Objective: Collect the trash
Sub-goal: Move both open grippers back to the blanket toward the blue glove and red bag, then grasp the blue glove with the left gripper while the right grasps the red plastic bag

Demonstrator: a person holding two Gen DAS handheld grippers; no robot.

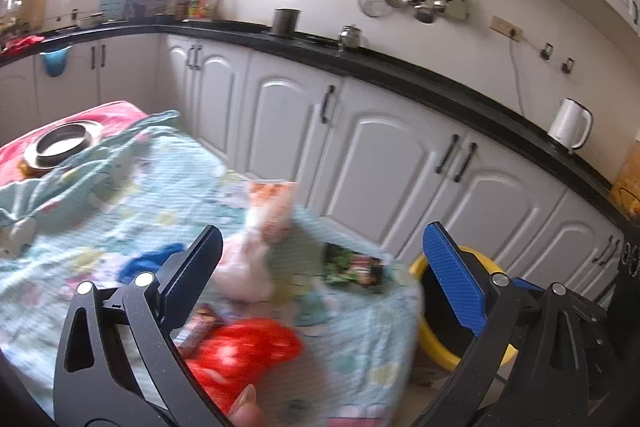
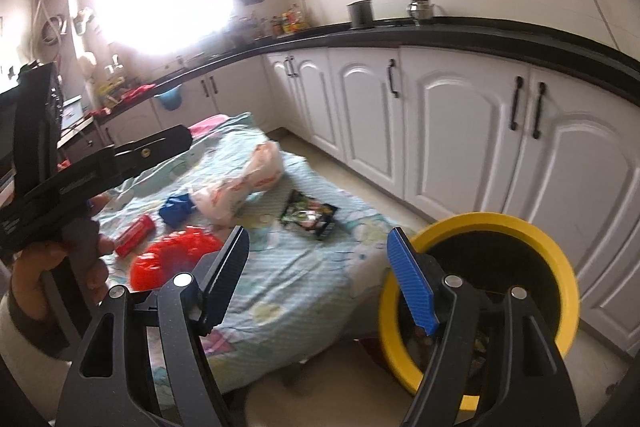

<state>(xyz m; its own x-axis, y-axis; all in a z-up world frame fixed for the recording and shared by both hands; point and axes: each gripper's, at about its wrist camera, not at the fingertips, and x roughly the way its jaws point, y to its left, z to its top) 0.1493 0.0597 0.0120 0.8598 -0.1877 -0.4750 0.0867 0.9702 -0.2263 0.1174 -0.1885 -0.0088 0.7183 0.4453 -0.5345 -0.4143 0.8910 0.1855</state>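
Trash lies on a low table under a pale blue patterned cloth (image 2: 280, 287): a white and orange plastic bag (image 2: 240, 183), a dark snack wrapper (image 2: 308, 215), a crumpled red bag (image 2: 172, 259), a red packet (image 2: 134, 237) and a blue scrap (image 2: 176, 209). A yellow-rimmed bin (image 2: 480, 299) stands on the floor right of the table. My left gripper (image 1: 320, 267) is open and empty above the cloth, near the white bag (image 1: 256, 255) and red bag (image 1: 244, 351). My right gripper (image 2: 318, 267) is open and empty between table and bin.
White cabinets (image 2: 460, 131) with a black countertop (image 1: 400, 71) run behind the table and bin. A metal bowl (image 1: 60, 145) sits on a pink cloth at the table's far end. A white kettle (image 1: 570, 125) stands on the counter. The left hand-held gripper body (image 2: 80, 171) shows at left.
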